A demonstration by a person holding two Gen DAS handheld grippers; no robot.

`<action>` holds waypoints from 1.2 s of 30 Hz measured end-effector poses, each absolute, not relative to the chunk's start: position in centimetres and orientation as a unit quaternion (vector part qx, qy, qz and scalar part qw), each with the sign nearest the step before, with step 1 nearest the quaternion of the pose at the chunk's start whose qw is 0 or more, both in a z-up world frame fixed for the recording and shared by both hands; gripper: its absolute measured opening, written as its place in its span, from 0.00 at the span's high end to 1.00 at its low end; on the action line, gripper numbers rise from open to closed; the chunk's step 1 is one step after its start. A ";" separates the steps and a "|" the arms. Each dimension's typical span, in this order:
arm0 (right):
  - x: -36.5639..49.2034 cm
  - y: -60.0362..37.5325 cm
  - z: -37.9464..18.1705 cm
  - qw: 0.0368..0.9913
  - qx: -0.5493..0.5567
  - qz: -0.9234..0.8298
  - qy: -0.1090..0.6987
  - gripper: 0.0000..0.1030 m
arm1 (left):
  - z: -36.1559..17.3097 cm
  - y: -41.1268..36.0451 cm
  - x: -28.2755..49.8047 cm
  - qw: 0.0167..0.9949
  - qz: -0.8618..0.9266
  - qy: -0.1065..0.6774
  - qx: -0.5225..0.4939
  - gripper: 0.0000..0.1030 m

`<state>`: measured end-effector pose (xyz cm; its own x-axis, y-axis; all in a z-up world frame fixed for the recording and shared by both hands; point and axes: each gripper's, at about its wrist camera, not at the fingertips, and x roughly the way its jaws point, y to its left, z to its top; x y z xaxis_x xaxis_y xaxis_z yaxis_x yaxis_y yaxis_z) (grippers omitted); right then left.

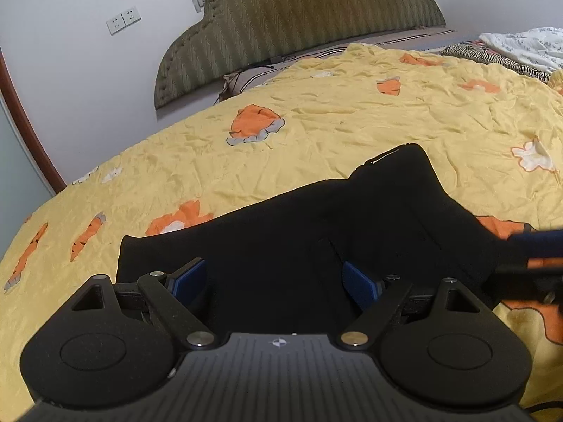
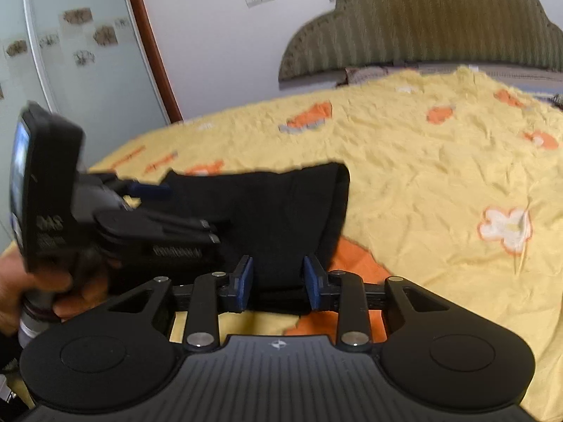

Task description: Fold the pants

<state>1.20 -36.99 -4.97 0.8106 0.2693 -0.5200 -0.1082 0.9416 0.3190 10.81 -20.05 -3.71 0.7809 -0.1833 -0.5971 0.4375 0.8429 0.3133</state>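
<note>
Black pants (image 1: pixel 299 228) lie flat on a yellow bedspread (image 1: pixel 352 116) with orange prints. My left gripper (image 1: pixel 274 279) hovers over the near edge of the fabric, jaws wide and open, both blue pads clear of the cloth. In the right wrist view the pants (image 2: pixel 281 211) reach down to my right gripper (image 2: pixel 278 281). Its jaws are half closed, and the near edge of the fabric sits between pads that still stand apart. One blue finger (image 1: pixel 538 242) of the right gripper shows at the right edge. A hand (image 2: pixel 52 281) holds the left gripper, whose fingers (image 2: pixel 151 189) rest over the pants' left side.
A padded olive headboard (image 1: pixel 299 24) leans on the wall behind the bed. White and striped bedding (image 1: pixel 520 49) is piled at the far right corner. A door frame (image 2: pixel 151 45) and a glass panel stand to the left. Bare yellow bedspread (image 2: pixel 440 176) stretches right of the pants.
</note>
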 end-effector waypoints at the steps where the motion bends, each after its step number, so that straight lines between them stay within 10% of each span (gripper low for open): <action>1: 1.2 -37.3 -5.2 0.940 0.150 0.101 0.290 0.70 | -3.7 -20.2 10.8 0.917 -0.167 0.284 0.223 0.16; 7: -0.3 -36.6 -4.3 0.948 0.099 0.088 0.288 0.95 | -3.3 -20.4 10.0 0.916 -0.169 0.284 0.227 0.18; 36: 14.9 -43.5 -5.9 0.900 0.291 0.103 0.307 0.86 | -3.7 -22.0 13.8 0.912 -0.217 0.330 0.109 0.00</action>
<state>14.89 -43.46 -5.92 0.7901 0.3634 -0.4936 -0.0060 0.8098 0.5866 13.75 -22.04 -3.70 0.6879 -0.3244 -0.6493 0.4684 0.8818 0.0556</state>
